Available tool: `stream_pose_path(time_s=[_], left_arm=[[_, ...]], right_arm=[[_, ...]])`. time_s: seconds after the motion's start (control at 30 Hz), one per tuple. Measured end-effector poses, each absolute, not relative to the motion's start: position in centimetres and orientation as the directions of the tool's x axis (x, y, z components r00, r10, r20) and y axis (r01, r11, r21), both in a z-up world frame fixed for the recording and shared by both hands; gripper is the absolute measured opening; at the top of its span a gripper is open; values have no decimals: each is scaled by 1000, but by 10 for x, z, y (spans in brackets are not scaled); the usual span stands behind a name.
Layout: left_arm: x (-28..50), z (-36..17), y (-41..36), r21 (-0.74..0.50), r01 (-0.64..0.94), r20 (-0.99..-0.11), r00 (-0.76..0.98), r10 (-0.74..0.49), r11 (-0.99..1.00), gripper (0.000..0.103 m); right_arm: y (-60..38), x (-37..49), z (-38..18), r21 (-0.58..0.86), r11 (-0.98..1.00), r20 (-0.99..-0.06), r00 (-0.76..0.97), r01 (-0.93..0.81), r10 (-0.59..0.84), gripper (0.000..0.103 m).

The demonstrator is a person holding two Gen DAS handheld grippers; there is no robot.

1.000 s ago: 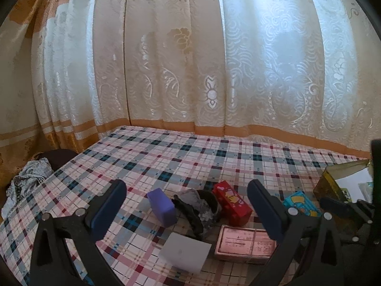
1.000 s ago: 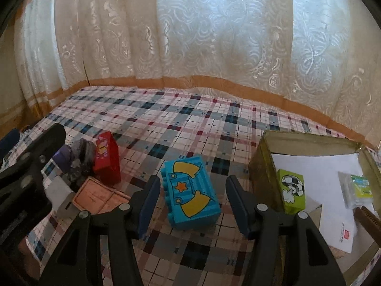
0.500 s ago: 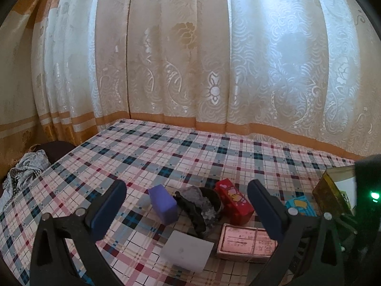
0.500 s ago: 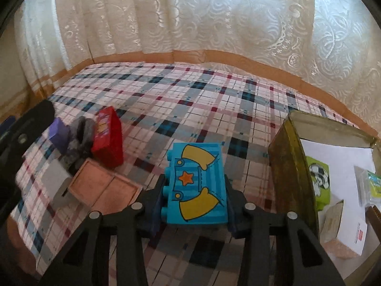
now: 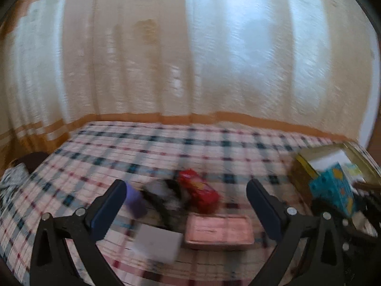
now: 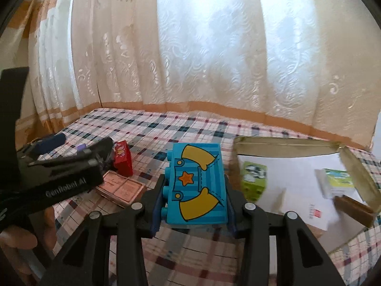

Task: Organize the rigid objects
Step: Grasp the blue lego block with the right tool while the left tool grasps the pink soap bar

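Right gripper (image 6: 193, 205): clenched on a blue toy block (image 6: 197, 183), both fingers pressed to its sides, studs facing left, printed face with yellow shapes and an orange star turned up. Block held clear above the checked tablecloth (image 6: 166, 128), just left of an open gold tin (image 6: 281, 141). In the tin: white paper (image 6: 293, 174), a green block (image 6: 253, 177), a small white and green packet (image 6: 335, 182), a brown piece (image 6: 352, 206) near the right wall.

Left gripper (image 5: 185, 205): released, jaws spread wide, nothing between them, hovering over a small cluster on the cloth. Seen blurred from the left wrist: a purple block (image 5: 135, 201) just beside the left finger, a dark crumpled thing (image 5: 164, 196) next to it, a red box (image 5: 198, 190) lying tilted behind, a pink flat box (image 5: 219, 230) and a white card (image 5: 158, 243) nearest the camera. Pink box and white card just beside each other; touching or not, cannot tell.

Same blue block visible at the far right of the left view, in front of the tin. Lace curtain (image 6: 214, 47) with an orange band behind the table in both views.
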State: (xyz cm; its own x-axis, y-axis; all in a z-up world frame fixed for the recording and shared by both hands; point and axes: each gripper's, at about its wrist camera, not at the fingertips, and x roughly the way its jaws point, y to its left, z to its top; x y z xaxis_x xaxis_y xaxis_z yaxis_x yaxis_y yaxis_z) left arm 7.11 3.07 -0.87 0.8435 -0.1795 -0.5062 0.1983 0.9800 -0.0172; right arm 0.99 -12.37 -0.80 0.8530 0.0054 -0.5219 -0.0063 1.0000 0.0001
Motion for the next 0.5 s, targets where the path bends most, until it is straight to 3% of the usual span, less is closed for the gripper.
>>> stream_pose_path(time_s=[0.17, 0.5], left_arm=[[71, -18, 5, 66, 290, -565, 800, -204, 955, 94], [76, -33, -11, 61, 372, -662, 710, -241, 926, 94]], right_arm=[[-128, 6, -6, -15, 1000, -505, 863, 23, -27, 45], [-128, 3, -5, -14, 1000, -498, 867, 15, -20, 45]])
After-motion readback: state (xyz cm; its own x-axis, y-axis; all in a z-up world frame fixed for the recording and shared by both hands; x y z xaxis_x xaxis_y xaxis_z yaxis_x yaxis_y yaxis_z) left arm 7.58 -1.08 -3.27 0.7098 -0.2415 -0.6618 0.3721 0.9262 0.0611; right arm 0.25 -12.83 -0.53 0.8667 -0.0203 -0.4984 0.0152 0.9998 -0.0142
